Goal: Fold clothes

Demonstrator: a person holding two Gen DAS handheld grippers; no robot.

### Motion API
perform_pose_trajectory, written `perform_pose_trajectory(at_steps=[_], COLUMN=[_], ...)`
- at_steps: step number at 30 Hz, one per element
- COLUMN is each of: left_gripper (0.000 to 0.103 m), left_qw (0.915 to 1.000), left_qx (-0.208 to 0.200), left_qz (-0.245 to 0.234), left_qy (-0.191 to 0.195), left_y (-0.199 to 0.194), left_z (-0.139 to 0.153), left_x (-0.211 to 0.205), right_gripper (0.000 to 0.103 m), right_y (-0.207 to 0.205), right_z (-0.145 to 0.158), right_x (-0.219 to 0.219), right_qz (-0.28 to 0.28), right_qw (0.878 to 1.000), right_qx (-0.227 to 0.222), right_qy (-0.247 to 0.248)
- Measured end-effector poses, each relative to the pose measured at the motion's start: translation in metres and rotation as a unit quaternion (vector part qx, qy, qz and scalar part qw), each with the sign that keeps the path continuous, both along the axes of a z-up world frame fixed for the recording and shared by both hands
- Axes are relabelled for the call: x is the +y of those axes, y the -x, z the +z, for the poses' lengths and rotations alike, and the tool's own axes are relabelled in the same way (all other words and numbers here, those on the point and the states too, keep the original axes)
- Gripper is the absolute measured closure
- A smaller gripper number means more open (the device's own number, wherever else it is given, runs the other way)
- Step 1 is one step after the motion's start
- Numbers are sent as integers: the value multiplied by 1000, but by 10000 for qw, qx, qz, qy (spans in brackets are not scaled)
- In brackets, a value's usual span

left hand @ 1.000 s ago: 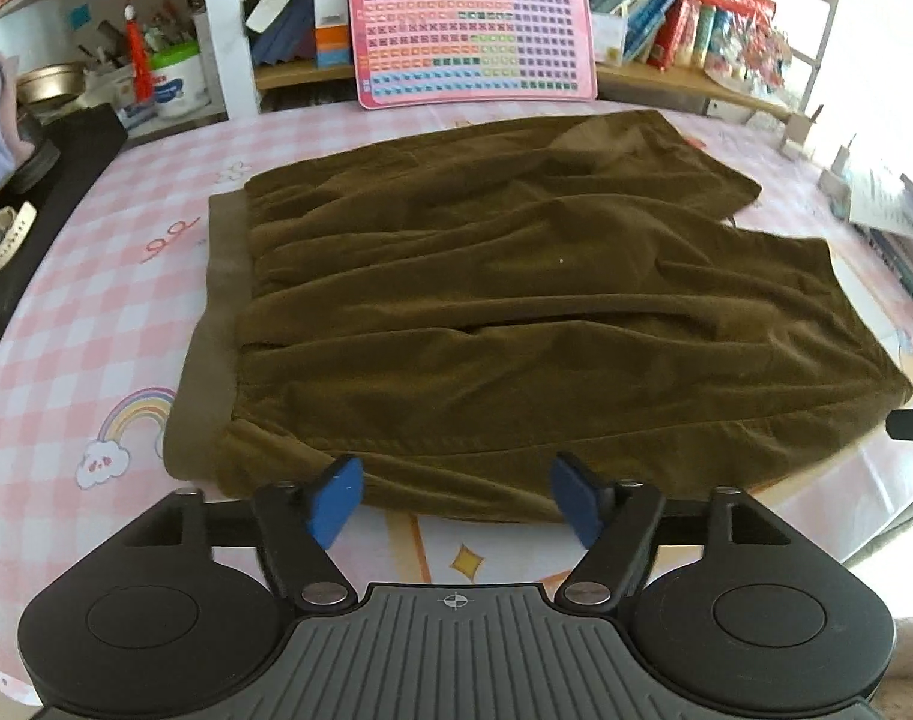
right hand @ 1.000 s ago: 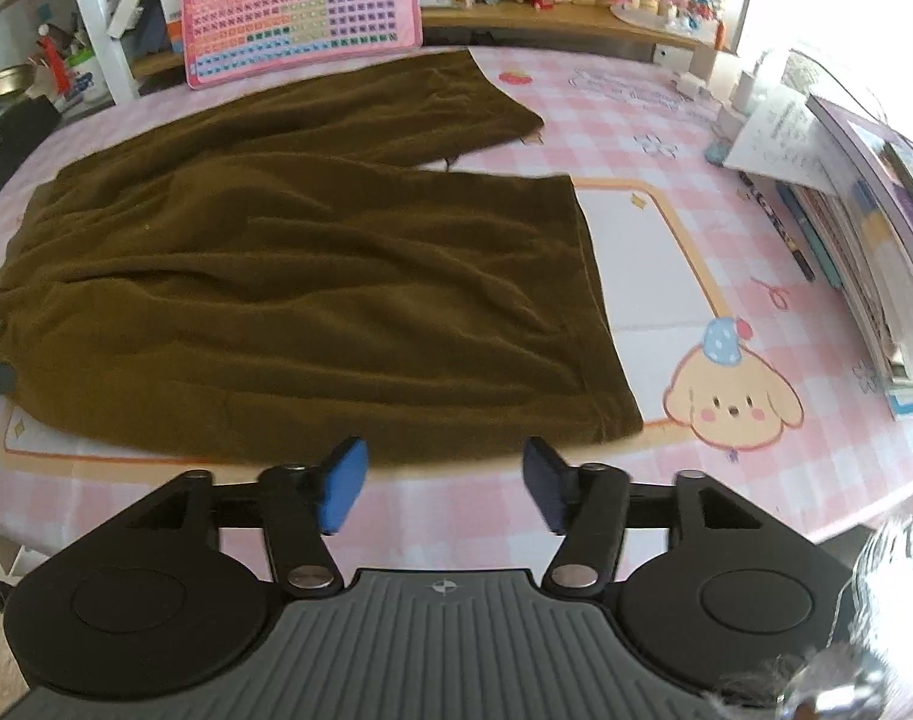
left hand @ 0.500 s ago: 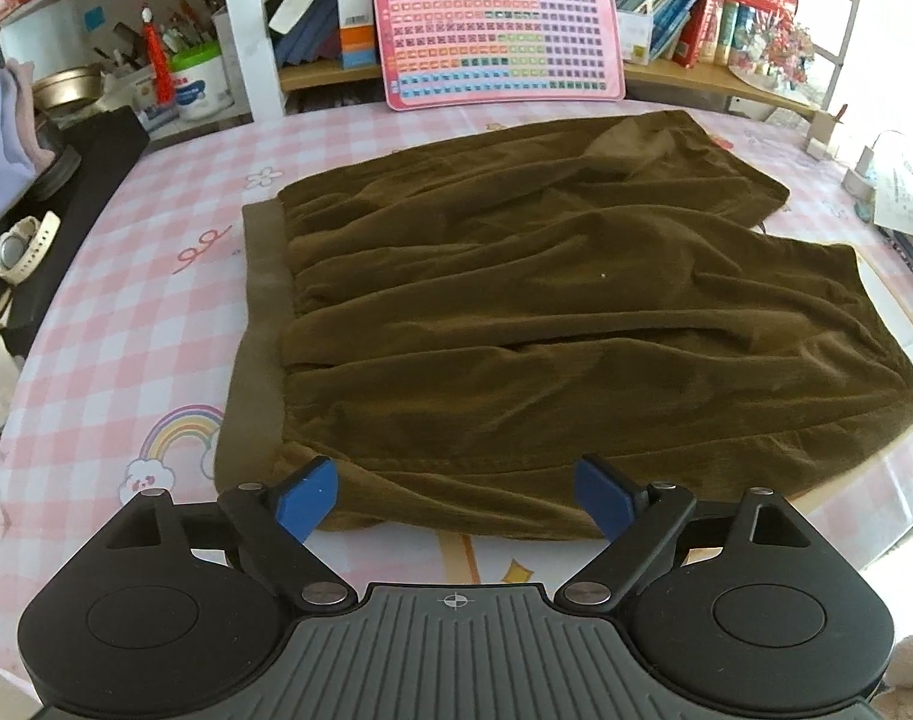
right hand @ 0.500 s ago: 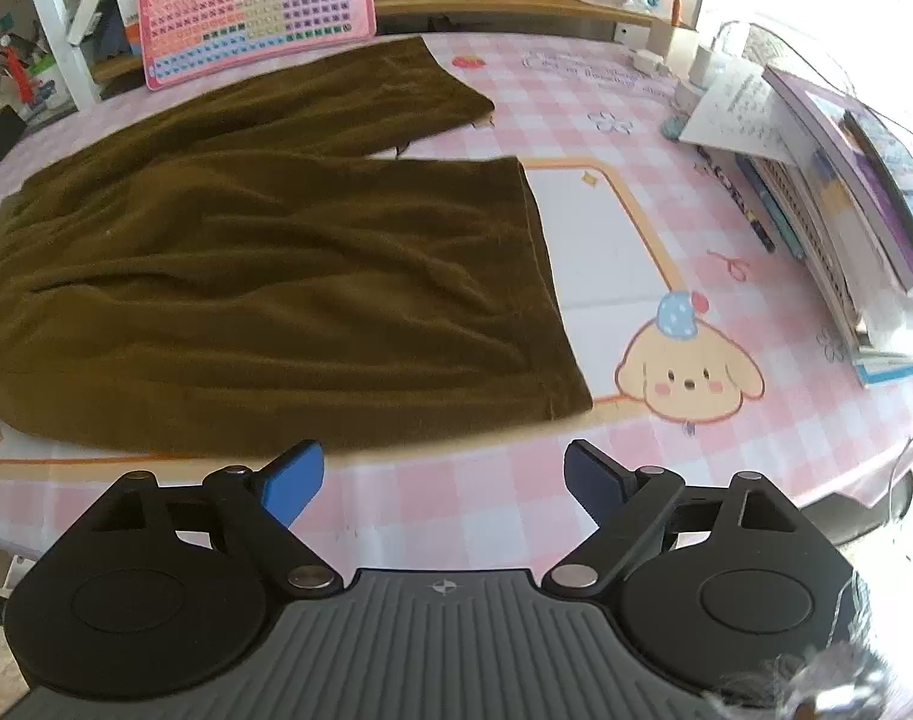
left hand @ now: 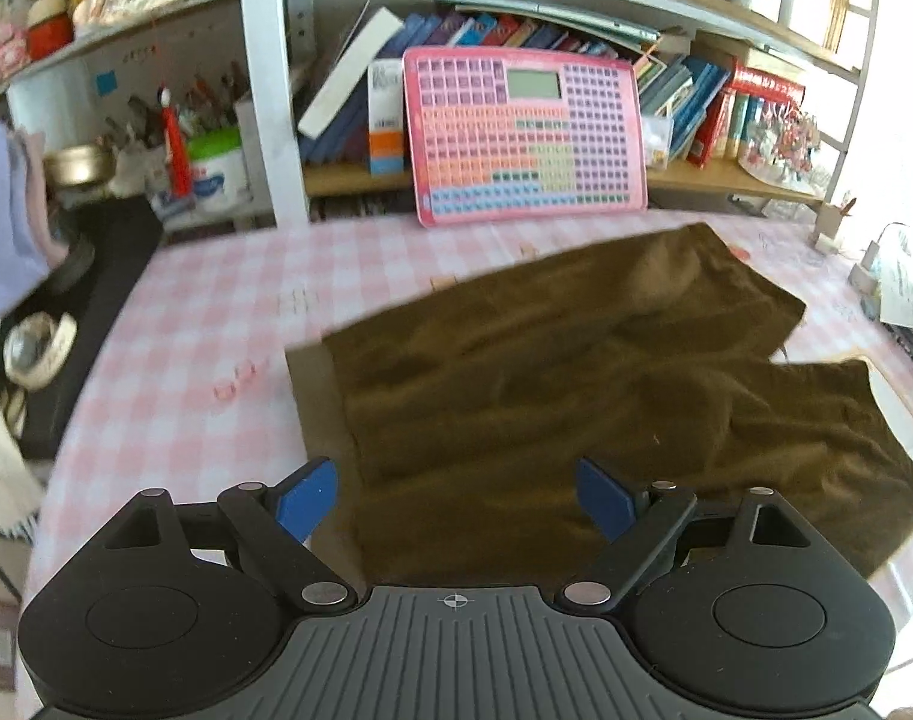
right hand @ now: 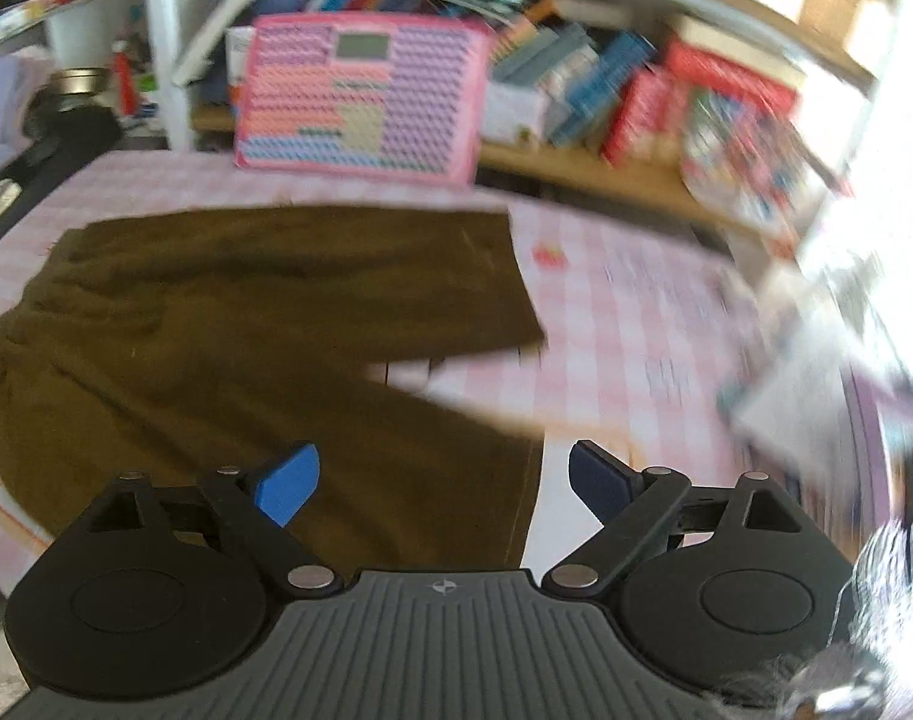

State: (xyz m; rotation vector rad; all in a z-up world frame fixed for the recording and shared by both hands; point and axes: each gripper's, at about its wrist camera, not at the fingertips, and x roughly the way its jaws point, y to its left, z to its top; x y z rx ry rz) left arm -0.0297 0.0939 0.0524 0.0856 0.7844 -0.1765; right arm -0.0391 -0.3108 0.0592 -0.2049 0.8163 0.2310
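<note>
the brown corduroy trousers (left hand: pixel 576 384) lie spread flat on the pink checked tablecloth (left hand: pixel 216 324), both legs apart, no fold made yet; left gripper (left hand: pixel 456 501) and right gripper (right hand: pixel 444 483) hover over the near edge, jaws apart, holding nothing, so all the folding looks left to do

Item: one pair of brown corduroy shorts (left hand: pixel 576 396), olive-brown, with a soft ribbed nap. It lies spread flat and unfolded on the pink-checked desk (left hand: pixel 216 324). The waistband (left hand: pixel 321 414), a paler smooth strip, forms the left edge in the left wrist view. Two legs run to the right: the far leg (right hand: pixel 336 276) angles toward the back of the desk, and the near leg (right hand: pixel 426 468) lies toward the front edge. A wedge of bare desk separates the two hems. Long shallow creases cross the fabric lengthwise. Both views are motion-blurred; fine detail is unreadable.
</note>
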Motion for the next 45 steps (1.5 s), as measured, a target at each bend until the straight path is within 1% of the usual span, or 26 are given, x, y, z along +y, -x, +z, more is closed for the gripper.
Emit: perform_pose_trajectory(at_steps=[3, 6, 9, 12, 16, 20, 21, 23, 24, 27, 29, 32, 38, 40, 42, 43, 44, 45], left_gripper=[14, 14, 14, 14, 14, 14, 15, 16, 18, 27, 29, 30, 29, 29, 30, 32, 39, 48], left_qw=[9998, 9993, 9983, 9969, 9954, 9944, 9942, 9940, 9940, 9940, 9939, 9931, 9886, 9898, 9903, 9904, 9906, 9905], left_qx=[-71, -45, 62, 121, 138, 258, 304, 383, 414, 528, 639, 826, 1225, 1218, 1269, 1283, 1296, 1320], left_qz=[52, 76, 40, 169, 535, 530, 512, 489, 489, 512, 457, 296, 3, -48, -29, -45, -70, -120], left_qy=[-200, -377, -578, -756, -785, -879, -894, -904, -884, -806, -776, -783, -875, -738, -575, -505, -437, -359], left_y=[-21, -46, -73, -100, -131, -153, -158, -168, -171, -181, -185, -192, -205, -208, -212, -213, -213, -213], left_z=[4, 7, 5, 1, -7, -23, -28, -37, -41, -51, -57, -65, -83, -84, -85, -86, -86, -85], left_x=[4, 6, 4, 2, 3, -1, -1, -2, -2, -1, -1, -4, -7, -4, -1, -1, 0, 0], right_gripper=[11, 11, 11, 11, 11, 14, 15, 22, 23, 33, 41, 45, 46, 46, 53, 64, 80, 84], right_y=[-45, -100, -149, -198, -260, -302, -310, -322, -328, -342, -349, -356, -364, -366, -366, -366, -365, -365], right_z=[8, 10, 10, 8, -5, -31, -39, -54, -61, -77, -87, -97, -109, -110, -109, -108, -107, -106], right_x=[-8, -15, -19, -26, -27, -19, -17, -12, -10, -9, -9, -11, -14, -15, -15, -15, -15, -15], right_qz=[507, 898, 1109, 1229, 1381, 1606, 1681, 1808, 1854, 1870, 1868, 1875, 1949, 1973, 2030, 2053, 2061, 2069], right_qw=[9987, 9959, 9938, 9924, 9902, 9865, 9850, 9824, 9814, 9807, 9804, 9794, 9760, 9754, 9742, 9737, 9732, 9726], right_qx=[-87, -53, -37, -7, 146, 330, 372, 436, 464, 565, 632, 744, 960, 966, 963, 968, 995, 1033], right_qy=[27, 64, 82, -20, -136, 15, 74, 152, 168, 86, 29, -27, -114, -184, -195, -207, -221, -239])
